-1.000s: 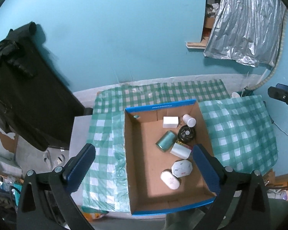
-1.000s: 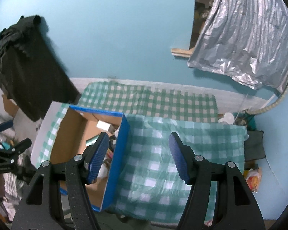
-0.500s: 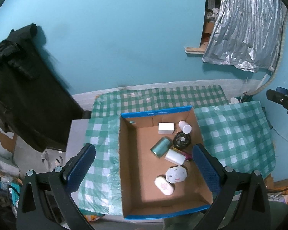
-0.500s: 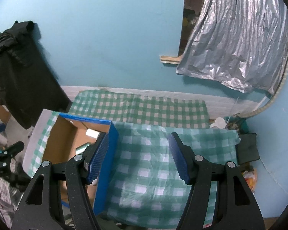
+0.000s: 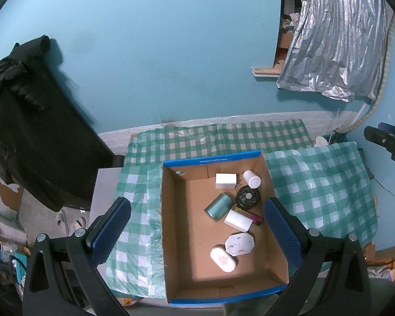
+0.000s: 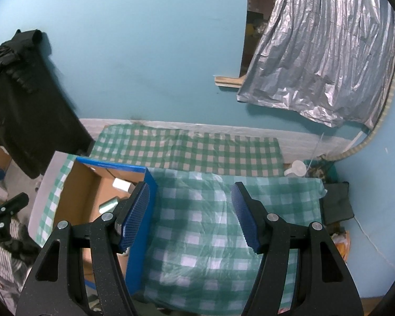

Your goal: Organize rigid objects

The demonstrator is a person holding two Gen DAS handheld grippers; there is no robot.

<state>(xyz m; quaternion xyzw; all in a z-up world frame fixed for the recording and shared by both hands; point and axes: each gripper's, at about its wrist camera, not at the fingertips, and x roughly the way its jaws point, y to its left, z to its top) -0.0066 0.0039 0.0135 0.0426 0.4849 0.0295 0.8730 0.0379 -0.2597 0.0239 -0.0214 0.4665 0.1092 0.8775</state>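
The left claw [image 5: 197,226] hung above the cardboard box [image 5: 176,226], its two blue pads spread wide and holding nothing. The right claw [image 6: 191,214] was likewise spread apart and empty, hanging over the bare checked cloth [image 6: 202,226] to the right of the box [image 6: 79,192].

The box stood open on a bench covered by the green and white checked cloth [image 5: 318,181]. Its rim was blue and its inner walls were brown.

Contents of the box, as seen from the left wrist view:
- A white rectangular block [image 5: 225,181] lay near the far wall.
- A white bottle [image 5: 252,178] lay just right of the block.
- A black round item [image 5: 248,197] sat nearer than the bottle, close to the right wall.
- A teal can [image 5: 219,207] lay on its side, just left of the black round item.
- A white cylinder [image 5: 237,220] lay on its side, just beside the can on the near side.
- A pink item [image 5: 255,217] showed partly from behind the cylinder; its kind could not be told.
- A white eight-sided case [image 5: 239,243] lay nearer still.
- A white oval case [image 5: 223,258] lay touching or just beside the eight-sided case.

All items lay in the right half of the box. A black garment [image 5: 26,121] hung at the left against the blue wall [image 5: 158,52]. A silver sheet [image 5: 334,39] hung at the upper right.
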